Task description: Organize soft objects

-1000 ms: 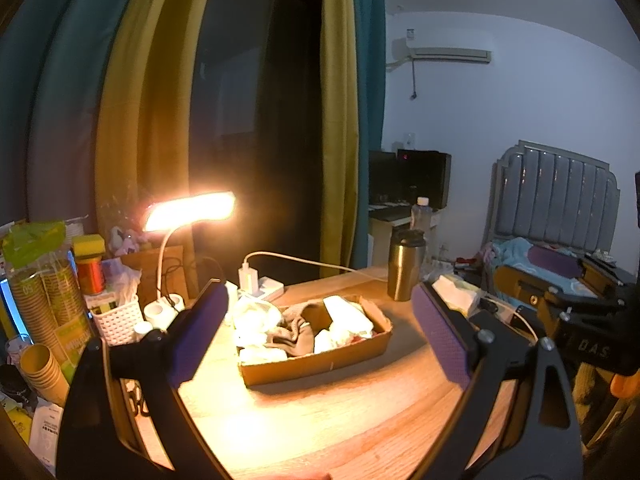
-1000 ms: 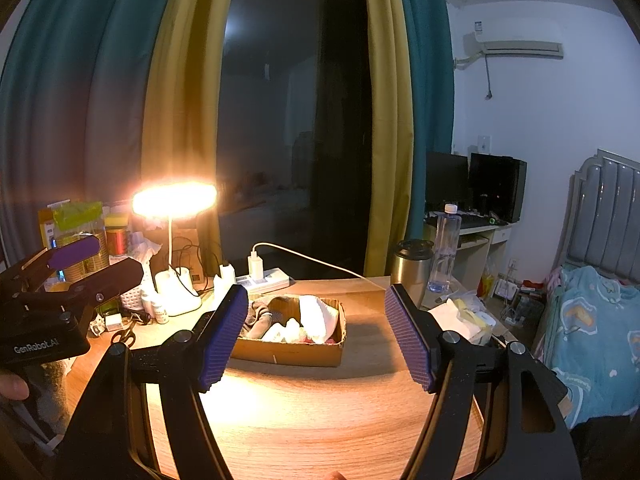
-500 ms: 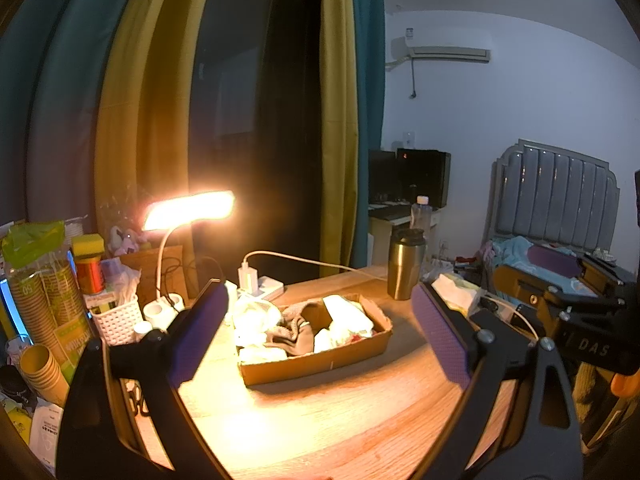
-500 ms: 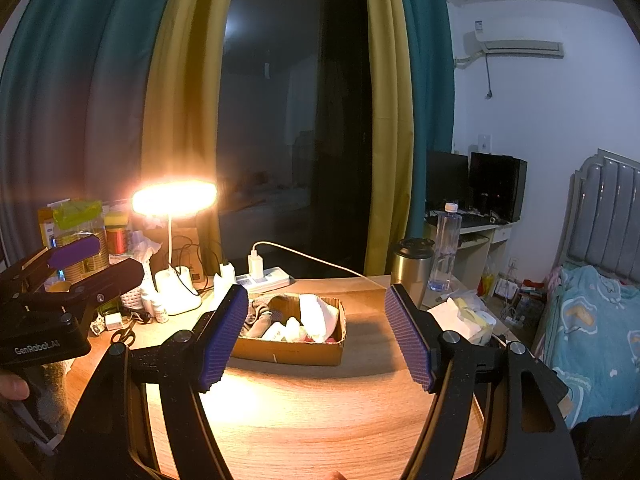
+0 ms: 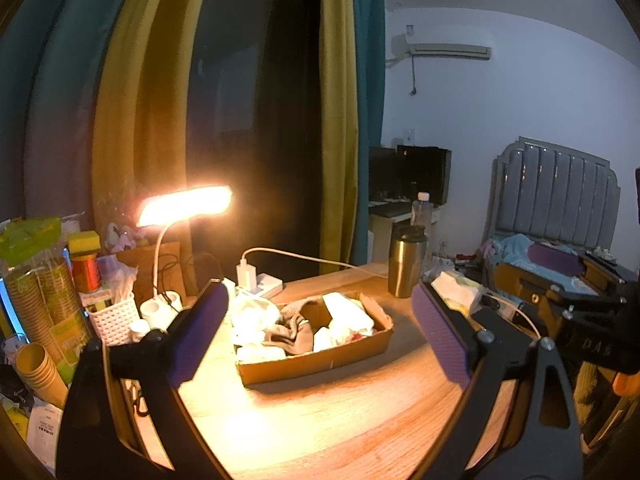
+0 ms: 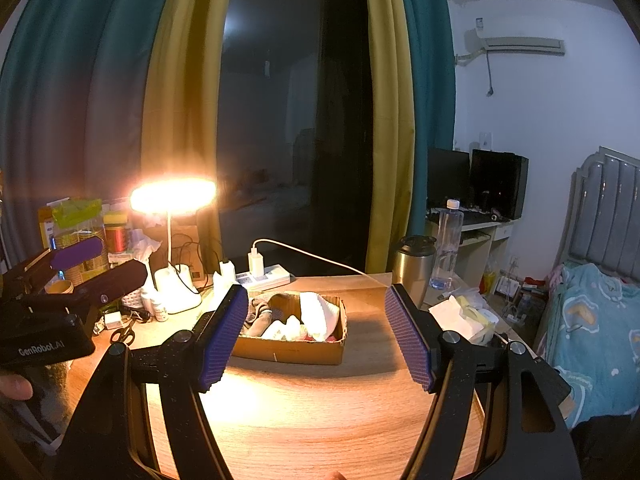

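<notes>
While both views match those of a second ago almost exactly, nothing has shifted: the left tongs and right tongs hover with jaws spread wide, empty, over the wooden table. White and grey-brown soft cloths lie jumbled in the shallow cardboard box (sorted or not, unclear).

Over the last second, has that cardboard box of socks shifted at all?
No. The cardboard box sits just as near the power strip as before.
</notes>
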Motion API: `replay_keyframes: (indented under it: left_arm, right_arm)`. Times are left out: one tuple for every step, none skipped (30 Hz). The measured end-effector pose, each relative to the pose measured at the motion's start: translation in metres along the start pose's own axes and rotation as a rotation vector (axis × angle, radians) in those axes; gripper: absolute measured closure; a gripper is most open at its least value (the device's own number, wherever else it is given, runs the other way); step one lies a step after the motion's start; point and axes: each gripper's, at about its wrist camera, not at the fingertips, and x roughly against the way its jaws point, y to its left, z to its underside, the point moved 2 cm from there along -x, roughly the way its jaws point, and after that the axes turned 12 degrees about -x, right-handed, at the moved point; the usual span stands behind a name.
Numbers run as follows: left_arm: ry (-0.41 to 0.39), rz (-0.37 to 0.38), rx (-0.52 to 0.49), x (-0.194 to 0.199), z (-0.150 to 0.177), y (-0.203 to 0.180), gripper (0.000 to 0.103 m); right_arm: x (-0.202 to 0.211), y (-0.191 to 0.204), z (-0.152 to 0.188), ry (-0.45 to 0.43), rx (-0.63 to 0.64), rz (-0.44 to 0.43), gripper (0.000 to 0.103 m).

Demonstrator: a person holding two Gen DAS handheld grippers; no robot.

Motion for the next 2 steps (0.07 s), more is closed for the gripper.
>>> replay_keyframes:
  left_arm:
    - [0.005, -0.002, -0.003, -0.0024, 0.0003, -0.0002, 0.009]
    - [0.011, -0.003, -0.007, -0.0046, 0.0005, 0.0003, 0.009]
  right_arm:
    - [0.0, 0.0, 0.0001, 0.001, 0.0, 0.0, 0.029]
    - [-0.0005, -0.0004, -0.0001, 0.003, -0.001, -0.001, 0.029]
